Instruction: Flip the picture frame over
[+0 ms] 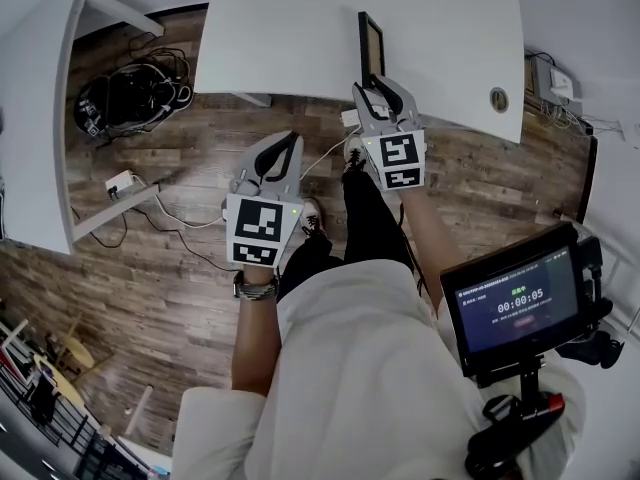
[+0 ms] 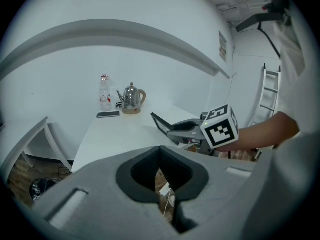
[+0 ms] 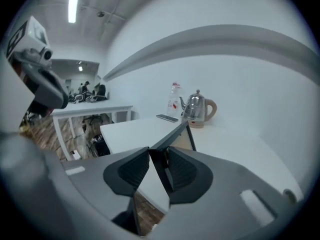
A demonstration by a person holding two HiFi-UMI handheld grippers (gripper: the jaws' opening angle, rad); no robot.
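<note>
Flip roughly half done: right gripper (image 1: 378, 86) grips the frame (image 1: 370, 43) by its near edge, holding it up on edge over the table (image 1: 300, 38) front, other face not yet laid down; left gripper (image 1: 286, 148) closed, empty, idle beside it.

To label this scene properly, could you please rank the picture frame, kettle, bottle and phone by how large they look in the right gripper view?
1. picture frame: largest, though it is much the nearest to the camera, which inflates it
2. kettle
3. bottle
4. phone: smallest
</note>
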